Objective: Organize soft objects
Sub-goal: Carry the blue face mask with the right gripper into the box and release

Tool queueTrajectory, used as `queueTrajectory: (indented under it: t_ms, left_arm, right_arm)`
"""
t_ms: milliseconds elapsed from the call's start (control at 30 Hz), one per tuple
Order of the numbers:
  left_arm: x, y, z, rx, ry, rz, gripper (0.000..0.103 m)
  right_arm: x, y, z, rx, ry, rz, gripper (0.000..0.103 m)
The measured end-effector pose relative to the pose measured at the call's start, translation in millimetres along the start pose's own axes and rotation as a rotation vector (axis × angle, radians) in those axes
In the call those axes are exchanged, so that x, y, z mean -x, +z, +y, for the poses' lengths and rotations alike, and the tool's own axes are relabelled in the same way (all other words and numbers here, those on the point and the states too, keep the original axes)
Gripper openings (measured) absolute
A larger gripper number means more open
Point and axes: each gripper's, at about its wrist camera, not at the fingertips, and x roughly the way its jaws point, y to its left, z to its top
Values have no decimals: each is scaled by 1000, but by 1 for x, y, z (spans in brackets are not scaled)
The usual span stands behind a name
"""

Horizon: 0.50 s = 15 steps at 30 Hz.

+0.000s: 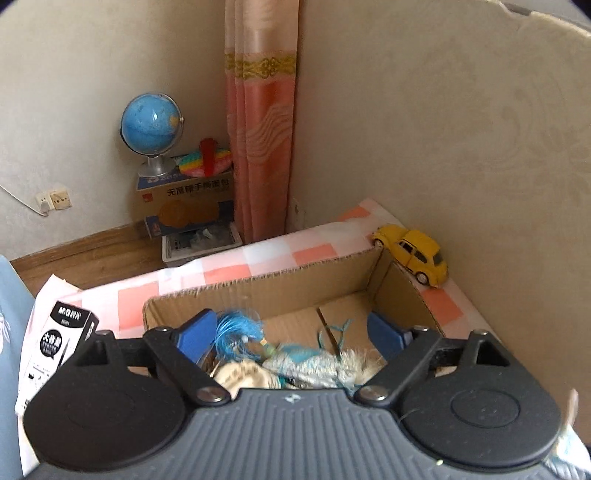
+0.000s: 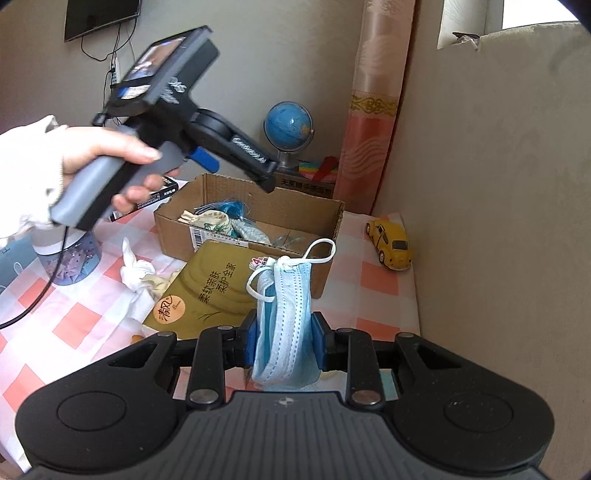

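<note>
Jaws of the left hand-held gripper [image 1: 291, 332] stood wide above the cardboard box [image 1: 258, 291]; the right hand-held gripper [image 2: 282, 332] pinched a face mask [image 2: 286, 314].

Soft daylight; window [image 2: 532, 14] glare upper right; fisheye-bent edges; slight blur

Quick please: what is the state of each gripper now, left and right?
Left gripper: open, holding nothing, above the cardboard box.
Right gripper: closed on a blue face mask.
</note>
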Motion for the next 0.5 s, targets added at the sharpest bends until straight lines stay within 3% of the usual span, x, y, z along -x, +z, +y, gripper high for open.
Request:
queueTrajectory:
  t_ms: [233, 367, 500]
  left_arm:
    - [50, -29, 2, -95, 31, -32, 96]
    - [85, -63, 7, -113, 10, -3, 97]
    - [122, -98, 6, -140, 45, -33, 97]
  right_arm:
    - [-9, 16, 2, 27, -7, -4, 33]
    - [-21, 35, 2, 43, -7, -4, 33]
    - [-43, 57, 2, 69, -24, 8, 33]
